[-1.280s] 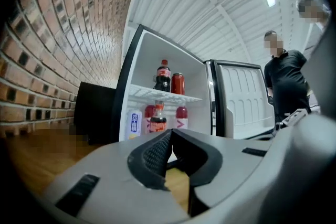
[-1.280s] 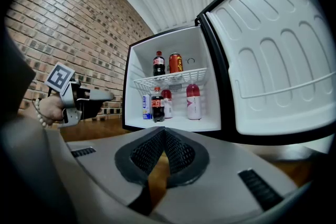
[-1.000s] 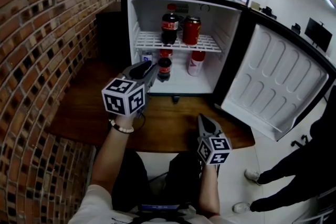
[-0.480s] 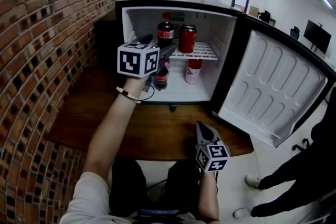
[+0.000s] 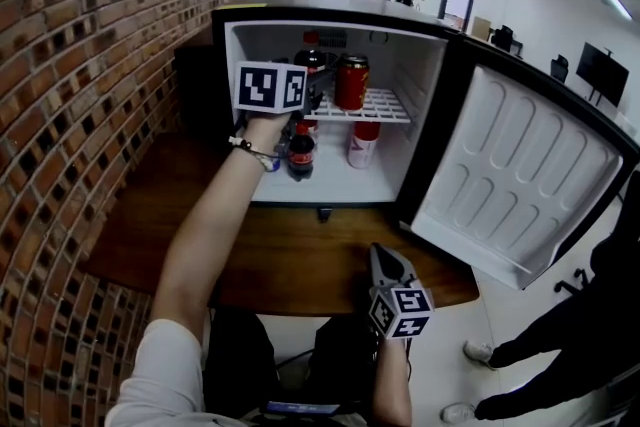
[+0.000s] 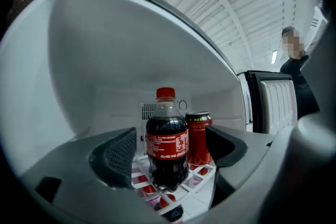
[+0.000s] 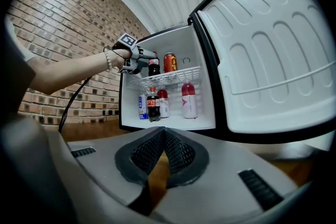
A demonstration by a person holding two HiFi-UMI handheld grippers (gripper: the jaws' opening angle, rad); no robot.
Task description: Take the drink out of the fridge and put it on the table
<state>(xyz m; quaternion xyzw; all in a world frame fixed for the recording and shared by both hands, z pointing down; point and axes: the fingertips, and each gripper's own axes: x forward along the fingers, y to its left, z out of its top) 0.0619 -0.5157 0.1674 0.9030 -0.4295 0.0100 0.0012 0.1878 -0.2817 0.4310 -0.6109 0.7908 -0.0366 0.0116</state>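
My left gripper's [image 6: 169,150] ribbed black jaws are opening around the red-capped plastic cola bottle [image 6: 167,113], pads clear of it. It stands on the fridge's [image 5: 432,115] white wire shelf [image 5: 388,106] beside a red can [image 6: 198,136]. My right gripper [image 7: 164,134] is closed and empty.

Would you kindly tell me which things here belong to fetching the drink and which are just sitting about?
Job in hand: cola bottle on the upper shelf; left tool, jaws opening with that bottle between them, ungripped; open fridge; wooden table.
Just about: red can beside it; lower-shelf bottles; right tool, shut and empty.
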